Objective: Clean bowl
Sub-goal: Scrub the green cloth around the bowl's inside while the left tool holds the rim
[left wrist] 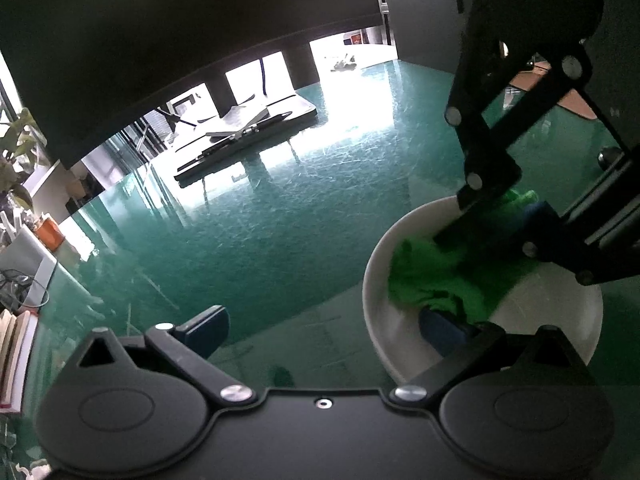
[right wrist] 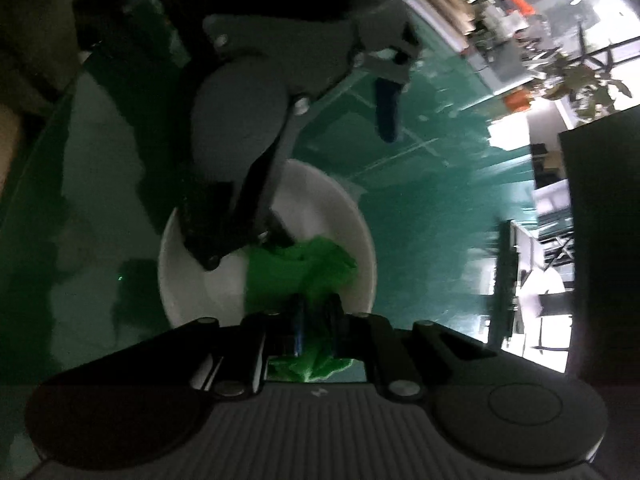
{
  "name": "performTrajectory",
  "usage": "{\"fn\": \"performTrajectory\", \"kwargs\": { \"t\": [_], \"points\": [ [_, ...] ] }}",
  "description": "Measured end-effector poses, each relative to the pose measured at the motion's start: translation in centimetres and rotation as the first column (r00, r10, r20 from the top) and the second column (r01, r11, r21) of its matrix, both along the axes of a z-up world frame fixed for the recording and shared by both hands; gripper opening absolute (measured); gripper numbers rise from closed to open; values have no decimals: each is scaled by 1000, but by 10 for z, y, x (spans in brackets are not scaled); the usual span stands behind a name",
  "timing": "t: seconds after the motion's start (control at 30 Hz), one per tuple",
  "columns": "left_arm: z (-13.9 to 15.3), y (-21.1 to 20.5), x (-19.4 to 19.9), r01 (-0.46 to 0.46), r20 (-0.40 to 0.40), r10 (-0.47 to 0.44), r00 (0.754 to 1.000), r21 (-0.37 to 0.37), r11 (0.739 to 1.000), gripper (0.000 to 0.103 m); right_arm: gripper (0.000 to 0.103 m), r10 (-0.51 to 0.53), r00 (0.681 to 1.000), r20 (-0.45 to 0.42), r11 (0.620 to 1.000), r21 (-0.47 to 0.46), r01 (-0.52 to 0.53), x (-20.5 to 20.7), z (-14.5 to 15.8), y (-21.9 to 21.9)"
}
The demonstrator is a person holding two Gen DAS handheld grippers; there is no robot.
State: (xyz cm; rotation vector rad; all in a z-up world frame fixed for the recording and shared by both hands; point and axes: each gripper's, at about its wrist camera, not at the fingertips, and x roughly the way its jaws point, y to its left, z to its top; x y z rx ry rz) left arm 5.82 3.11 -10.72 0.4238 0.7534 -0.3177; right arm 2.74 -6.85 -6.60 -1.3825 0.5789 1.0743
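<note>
A white bowl [left wrist: 540, 312] [right wrist: 320, 200] stands on the green glass table [left wrist: 280, 220]. A bright green cloth [left wrist: 432, 280] [right wrist: 300, 268] lies bunched inside it. My right gripper [left wrist: 492, 236] [right wrist: 314, 320] reaches down into the bowl from the far right and is shut on the cloth. My left gripper [left wrist: 324, 332] [right wrist: 334, 178] is open wide. Its right finger [left wrist: 444, 332] sits inside the bowl near the cloth. Its left finger [left wrist: 204, 332] hangs over the table, well clear of the bowl's wall.
A black tray with pens and papers [left wrist: 248, 132] lies at the far side of the table. Books [left wrist: 16, 356], an orange pot [left wrist: 50, 232] and a plant [left wrist: 16, 152] crowd the left edge. A dark screen [left wrist: 180, 20] overhangs the back.
</note>
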Motion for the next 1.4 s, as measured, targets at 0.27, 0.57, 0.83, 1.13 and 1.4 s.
{"fn": "performTrajectory", "kwargs": {
  "t": [0.27,0.57,0.83,1.13,1.4],
  "points": [
    [1,0,0,-2,-1,2,1000,1,1000,103,42,-70,989,-132,994,71,80,8,15,-10],
    [1,-2,-2,-7,2,7,1000,11,1000,103,17,-119,968,-222,988,65,137,8,7,-10],
    [1,-2,0,-13,3,13,1000,5,1000,103,4,-142,986,-91,984,96,151,7,9,-9],
    [0,3,-1,-1,6,1,1000,-24,1000,103,20,-98,993,-61,988,111,105,-1,15,-12],
    [-1,5,-3,0,8,1,1000,-41,999,103,10,-117,963,-242,988,72,138,11,3,-4]
  ]
}}
